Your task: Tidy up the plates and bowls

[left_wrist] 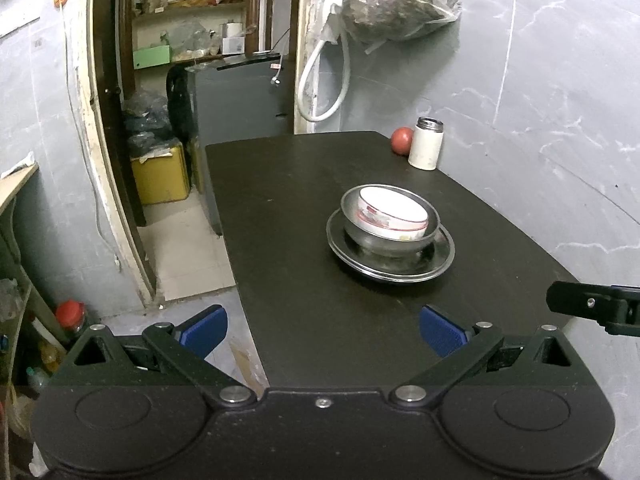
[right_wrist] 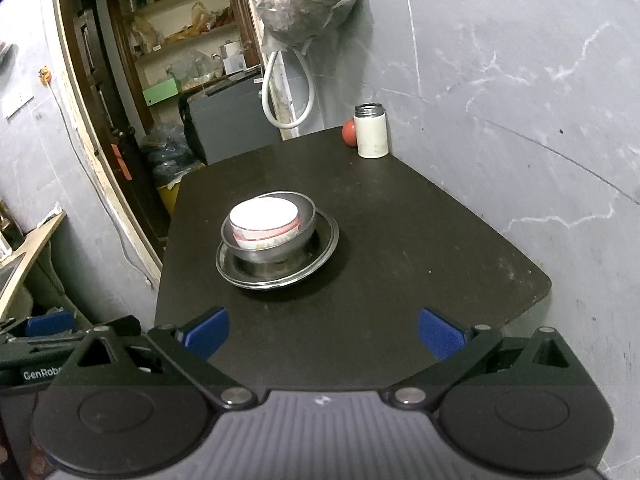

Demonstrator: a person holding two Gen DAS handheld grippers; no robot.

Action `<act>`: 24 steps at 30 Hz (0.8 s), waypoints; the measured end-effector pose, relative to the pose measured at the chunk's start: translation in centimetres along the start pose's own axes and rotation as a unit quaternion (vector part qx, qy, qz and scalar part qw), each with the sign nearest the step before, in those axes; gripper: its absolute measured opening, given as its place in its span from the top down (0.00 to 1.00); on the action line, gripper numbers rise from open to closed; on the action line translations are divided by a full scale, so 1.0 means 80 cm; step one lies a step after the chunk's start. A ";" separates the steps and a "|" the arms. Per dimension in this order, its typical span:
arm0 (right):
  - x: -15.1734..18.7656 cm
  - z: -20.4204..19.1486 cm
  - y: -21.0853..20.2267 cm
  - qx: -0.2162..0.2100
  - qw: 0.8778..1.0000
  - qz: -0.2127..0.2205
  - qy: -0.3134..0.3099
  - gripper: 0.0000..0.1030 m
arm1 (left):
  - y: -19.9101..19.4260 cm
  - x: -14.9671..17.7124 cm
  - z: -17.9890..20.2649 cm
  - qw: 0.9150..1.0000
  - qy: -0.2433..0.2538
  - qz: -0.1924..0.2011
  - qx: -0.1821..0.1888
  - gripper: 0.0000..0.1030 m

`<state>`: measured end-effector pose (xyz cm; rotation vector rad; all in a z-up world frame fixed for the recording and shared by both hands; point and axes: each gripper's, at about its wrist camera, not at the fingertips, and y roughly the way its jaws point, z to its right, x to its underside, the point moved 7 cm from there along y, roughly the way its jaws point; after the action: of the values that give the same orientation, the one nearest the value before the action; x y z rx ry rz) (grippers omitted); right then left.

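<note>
On the dark table [left_wrist: 280, 208], near the white canister [left_wrist: 426, 149], a white bowl [left_wrist: 394, 211] nests inside a steel bowl [left_wrist: 352, 220] atop stacked plates [left_wrist: 440, 258], apparently organized, as left gripper [left_wrist: 323, 330] and right gripper [right_wrist: 323, 332] hang back, spread wide, holding nothing.

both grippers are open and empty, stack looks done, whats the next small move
Probably nothing more to stack: the white bowl sits in the steel bowl on the steel plate. I'd draw the left hand-held gripper and right hand-held gripper back, both open, clear of the stack.
</note>
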<state>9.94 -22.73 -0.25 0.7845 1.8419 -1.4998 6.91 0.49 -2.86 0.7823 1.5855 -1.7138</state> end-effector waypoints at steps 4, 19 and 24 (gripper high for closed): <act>0.006 0.007 0.000 0.000 1.000 -0.001 0.004 0.00 | -0.004 0.001 0.004 1.000 0.001 0.004 -0.002 0.01; 0.008 0.021 -0.010 -0.004 1.000 0.001 0.003 0.00 | -0.013 0.004 0.014 1.000 0.001 0.009 -0.010 0.01; 0.008 0.022 -0.010 -0.005 1.000 0.002 0.002 0.00 | -0.015 0.005 0.017 1.000 0.005 0.010 -0.010 0.01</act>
<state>9.12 -24.52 -0.53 0.7866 1.8483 -1.4874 5.70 -0.86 -2.34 0.7961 1.5939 -1.6788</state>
